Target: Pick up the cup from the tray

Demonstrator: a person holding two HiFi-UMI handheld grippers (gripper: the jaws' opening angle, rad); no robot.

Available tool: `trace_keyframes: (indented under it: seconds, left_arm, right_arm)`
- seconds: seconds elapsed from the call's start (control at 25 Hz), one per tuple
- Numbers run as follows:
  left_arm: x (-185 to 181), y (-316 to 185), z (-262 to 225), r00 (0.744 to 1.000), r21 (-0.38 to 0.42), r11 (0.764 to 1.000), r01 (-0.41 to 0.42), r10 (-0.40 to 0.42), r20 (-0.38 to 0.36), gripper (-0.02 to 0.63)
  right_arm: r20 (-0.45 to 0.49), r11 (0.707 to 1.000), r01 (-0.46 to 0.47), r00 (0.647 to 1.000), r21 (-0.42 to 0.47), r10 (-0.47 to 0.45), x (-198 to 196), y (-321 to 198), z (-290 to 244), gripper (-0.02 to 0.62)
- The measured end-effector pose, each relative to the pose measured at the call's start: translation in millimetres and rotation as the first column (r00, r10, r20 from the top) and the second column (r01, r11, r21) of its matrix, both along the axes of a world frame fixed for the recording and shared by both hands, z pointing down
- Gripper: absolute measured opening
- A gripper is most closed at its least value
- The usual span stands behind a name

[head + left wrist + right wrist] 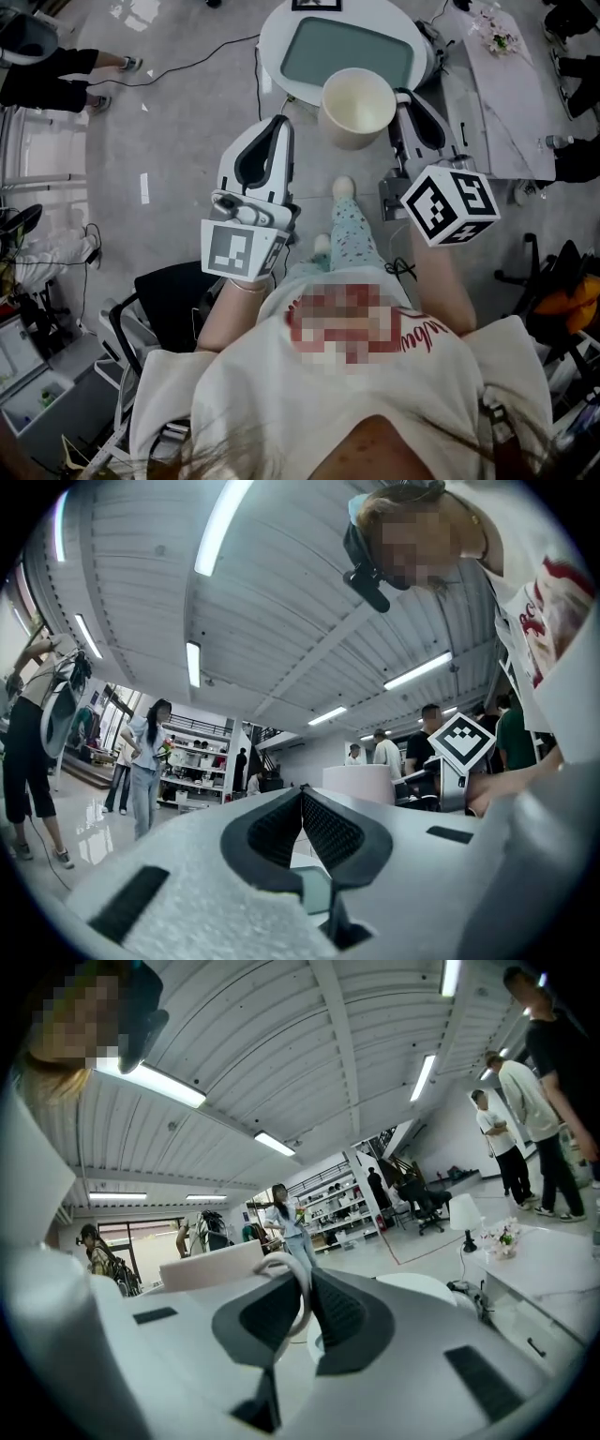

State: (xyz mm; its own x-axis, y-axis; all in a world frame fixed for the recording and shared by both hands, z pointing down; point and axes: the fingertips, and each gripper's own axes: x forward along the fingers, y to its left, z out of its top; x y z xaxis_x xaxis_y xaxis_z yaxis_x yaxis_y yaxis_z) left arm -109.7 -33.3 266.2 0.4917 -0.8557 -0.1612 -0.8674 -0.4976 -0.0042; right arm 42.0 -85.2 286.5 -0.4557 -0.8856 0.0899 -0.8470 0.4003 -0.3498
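A cream cup [356,108] hangs in the air just in front of the grey-green tray [305,28], which lies on a round white stand. My right gripper [406,97] is shut on the cup's handle at the cup's right side. In the right gripper view the white handle loop [300,1302] sits pinched between the dark pads [349,1314], with the cup body [211,1265] to the left. My left gripper [284,124] hovers left of the cup, shut and holding nothing. In the left gripper view [302,797] its tips meet, and the cup [361,785] shows beyond.
A white marble table [511,94] with flowers [499,39] stands at the right. A black chair [173,295] is at my lower left. Cables run over the grey floor [178,112]. A person [56,70] stands at the far left, others [525,1101] at the right.
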Motion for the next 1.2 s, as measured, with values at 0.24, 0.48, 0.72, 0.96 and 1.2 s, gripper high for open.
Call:
trace_keyframes:
  seconds: [0.24, 0.48, 0.72, 0.96, 1.2]
  left_arm:
    - [2, 51, -8, 1.000, 0.010, 1.000, -0.019, 0.019, 0.006, 0.014]
    - [13, 72, -13, 1.000, 0.014, 1.000, -0.012, 0.012, -0.006, 0.014]
    - [28, 87, -19, 1.000, 0.030, 0.999, -0.011, 0.011, -0.005, 0.014]
    - [31, 89, -22, 1.000, 0.041, 0.999, -0.010, 0.011, -0.004, 0.014]
    - [35, 86, -23, 1.000, 0.045, 0.999, -0.012, 0.012, -0.006, 0.014]
  right_arm:
    - [0.006, 1.000, -0.009, 1.000, 0.023, 0.009, 3, 50, -18, 0.048]
    - [-0.008, 0.998, -0.008, 1.000, 0.056, 0.008, 16, 73, -29, 0.048]
    - [-0.005, 0.998, 0.009, 1.000, 0.059, -0.009, 23, 89, -27, 0.048]
    - [-0.018, 0.997, -0.001, 1.000, 0.077, 0.003, 25, 93, -29, 0.048]
    - [-0.015, 0.997, 0.004, 1.000, 0.078, -0.003, 26, 92, -31, 0.048]
